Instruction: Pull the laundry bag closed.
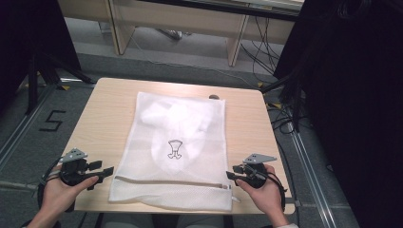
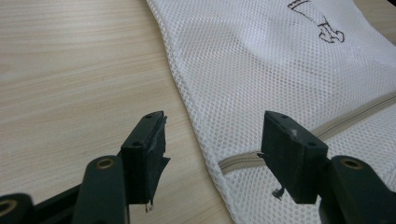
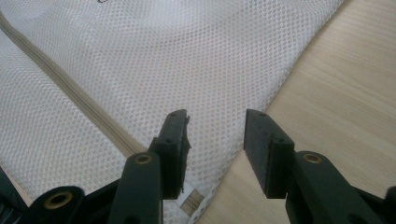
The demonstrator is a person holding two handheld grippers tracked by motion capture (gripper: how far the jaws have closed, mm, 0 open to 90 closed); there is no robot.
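Observation:
A white mesh laundry bag (image 1: pixel 176 147) lies flat on the wooden table (image 1: pixel 104 114), with a white garment inside and a small black drawing on its front. Its beige zipper (image 1: pixel 171 181) runs across the near end. My left gripper (image 1: pixel 110 171) is held at the bag's near left edge, open, with the bag's edge (image 2: pixel 196 121) and the zipper's end (image 2: pixel 238 161) between its jaws. My right gripper (image 1: pixel 229 175) sits at the near right corner, open, above the mesh (image 3: pixel 187 60) and the zipper (image 3: pixel 74 93).
A small dark object (image 1: pixel 214 97) rests at the table's far edge behind the bag. Table legs and cables stand beyond it. A floor mark reading 5 (image 1: pixel 52 120) is at the left. Black curtains hang on both sides.

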